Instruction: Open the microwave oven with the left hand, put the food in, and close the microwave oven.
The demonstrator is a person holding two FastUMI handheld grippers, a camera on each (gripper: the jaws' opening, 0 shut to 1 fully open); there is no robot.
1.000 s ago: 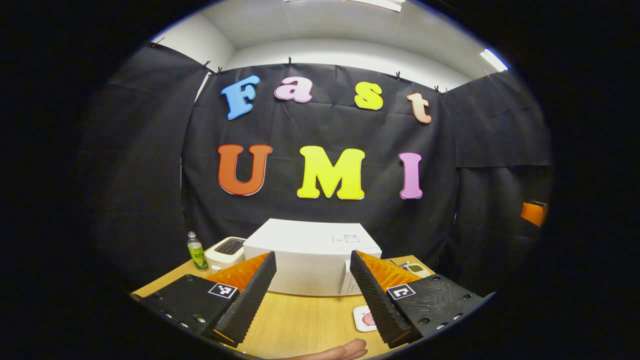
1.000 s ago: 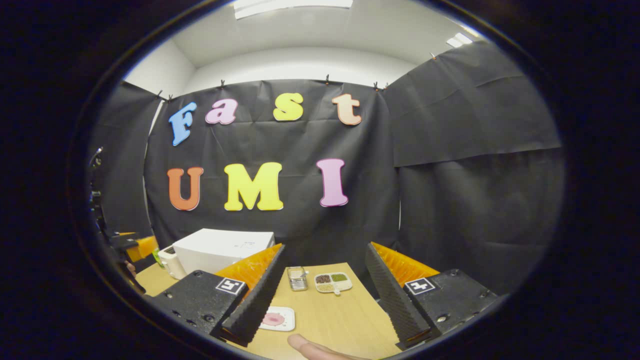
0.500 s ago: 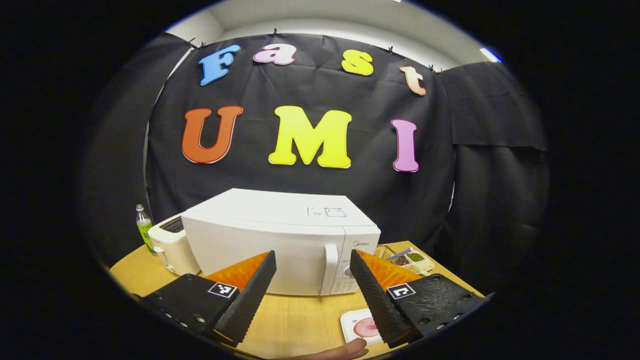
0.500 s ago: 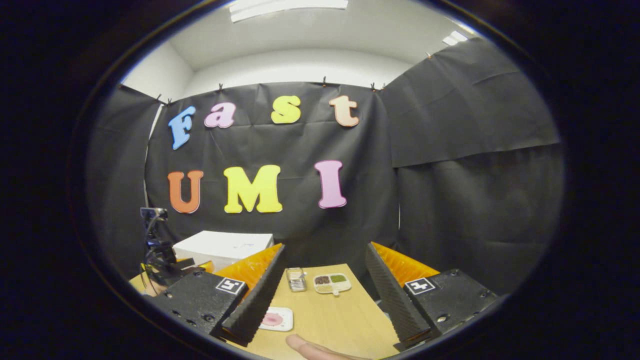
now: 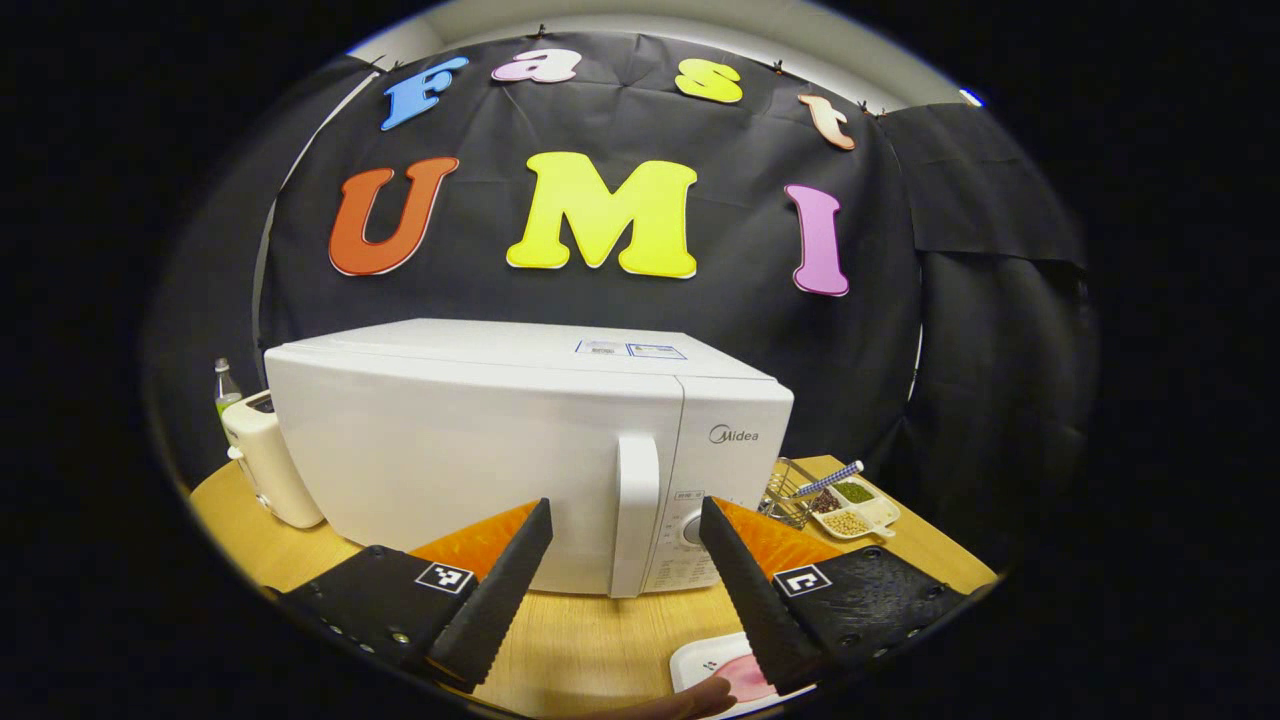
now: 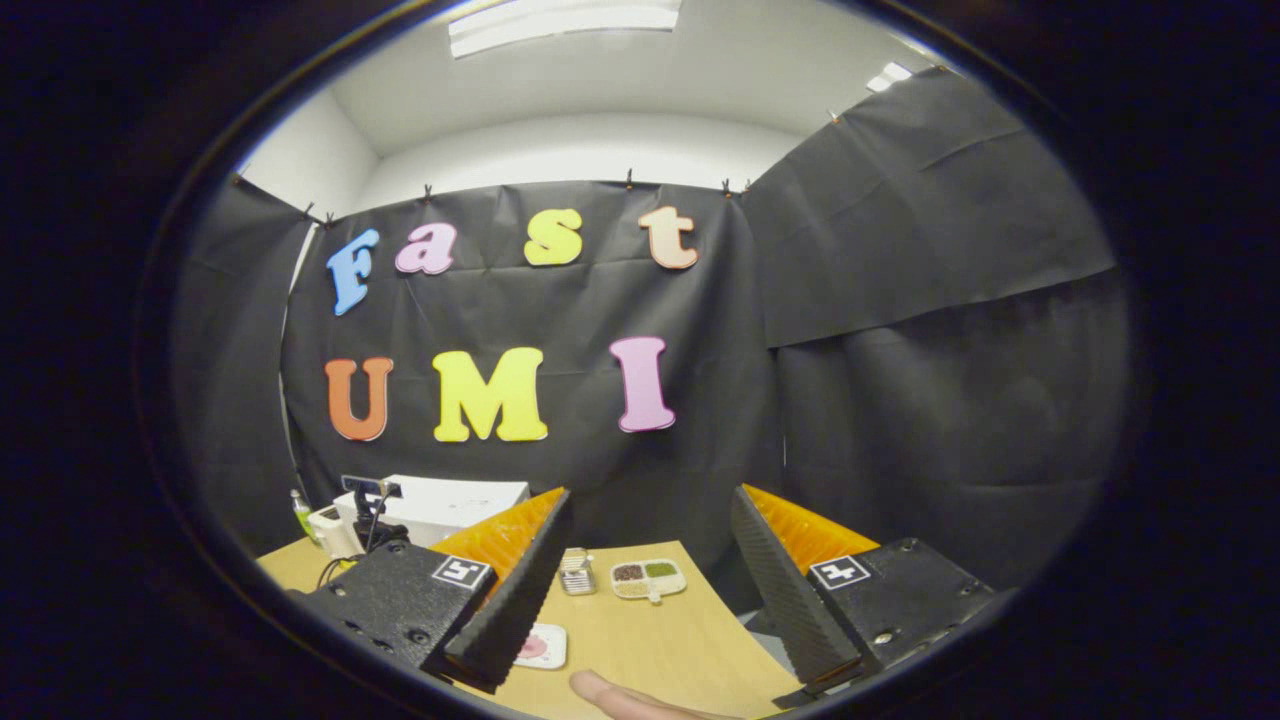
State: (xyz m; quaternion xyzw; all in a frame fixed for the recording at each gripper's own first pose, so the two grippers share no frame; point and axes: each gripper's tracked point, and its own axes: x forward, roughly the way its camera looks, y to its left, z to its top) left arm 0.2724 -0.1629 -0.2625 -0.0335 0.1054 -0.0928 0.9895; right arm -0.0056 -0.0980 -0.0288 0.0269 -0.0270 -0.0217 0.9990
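Handle (image 5: 636,515) stands upright dead ahead of your left gripper (image 5: 625,560), between its wide-spread fingers; microwave (image 5: 480,450) door shut; right gripper (image 6: 650,585) wide, empty.

The microwave (image 5: 480,470) bore the brand "Midea" on its control panel, above the dial. Two small stickers on its top and the print around the dial were too small to read. Square coded markers sat on the gripper fingers (image 5: 445,578).

A staged recording booth: black cloth walls (image 6: 900,300) clipped up under office ceiling lights (image 6: 565,15), with kitchen appliances on a round wooden table (image 5: 590,640).
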